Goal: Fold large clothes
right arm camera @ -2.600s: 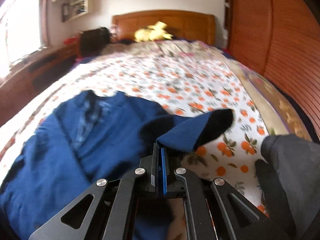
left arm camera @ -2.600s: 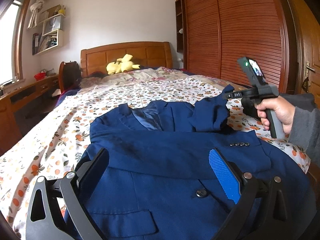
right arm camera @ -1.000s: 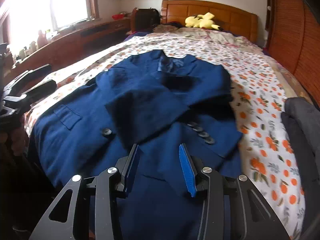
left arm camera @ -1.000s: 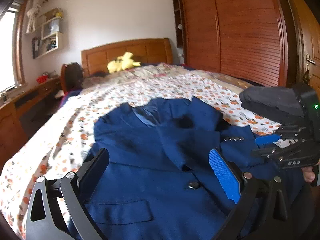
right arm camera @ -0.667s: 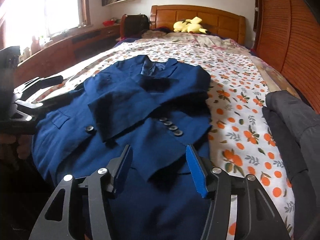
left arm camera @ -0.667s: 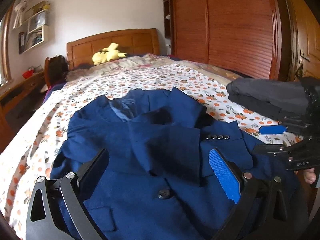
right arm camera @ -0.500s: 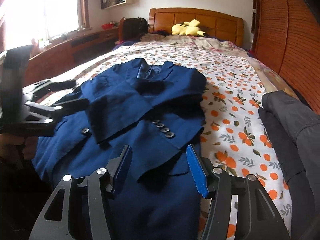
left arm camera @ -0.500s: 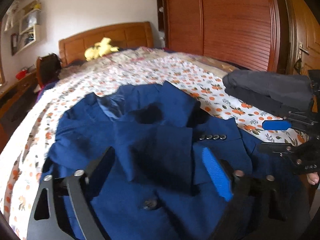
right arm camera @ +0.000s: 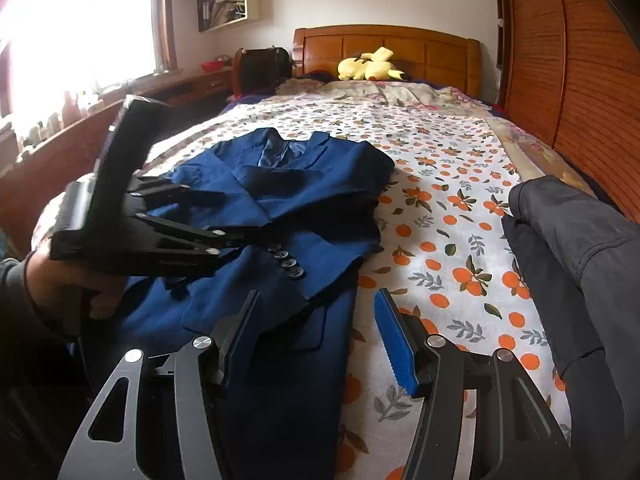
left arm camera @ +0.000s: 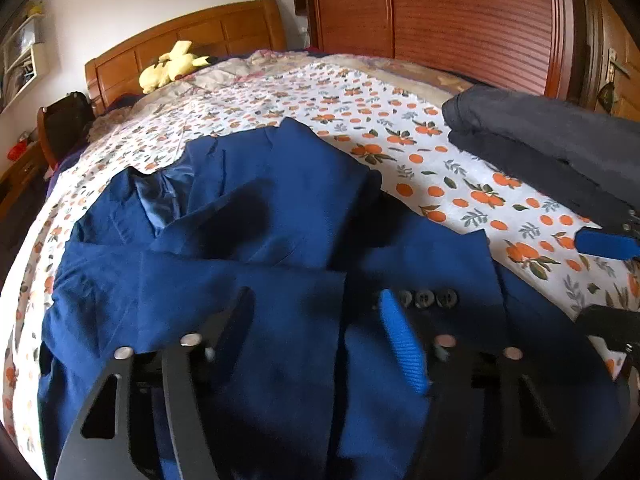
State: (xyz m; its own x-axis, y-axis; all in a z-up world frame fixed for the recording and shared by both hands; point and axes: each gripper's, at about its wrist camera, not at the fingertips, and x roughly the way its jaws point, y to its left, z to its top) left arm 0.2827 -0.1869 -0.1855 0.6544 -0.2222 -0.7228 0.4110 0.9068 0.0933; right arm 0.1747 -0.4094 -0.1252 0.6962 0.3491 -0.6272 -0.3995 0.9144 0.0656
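A: The blue jacket (right arm camera: 280,216) lies flat on the orange-print bedspread (right arm camera: 440,184), collar toward the headboard (right arm camera: 384,52), both sleeves folded across its chest. Its right edge has a broad strip of bare bedspread beside it before the dark grey clothes (right arm camera: 568,240) near the wardrobe (right arm camera: 580,80).

B: And the left gripper (left arm camera: 316,332) hangs low over the sleeve cuff, jaws closing, cloth beneath them, pads not pressing anything I can make out.

A: The right gripper (right arm camera: 316,332) sits at the jacket's hem corner, jaws spread, one finger over blue cloth, the blue-padded one over bare bedspread. Nothing pinched.

B: The right wrist view gives the window side: a hand (right arm camera: 68,280) gripping the left tool's handle, a desk (right arm camera: 168,92) along the wall, bright window (right arm camera: 80,32) above it.

A: The left wrist view shows the wardrobe door handle (left arm camera: 612,68) instead, and only the right gripper's fingertips at the frame's edge.

B: Plenty of open bedspread beyond the collar, up to the yellow plush toy (right arm camera: 368,65).
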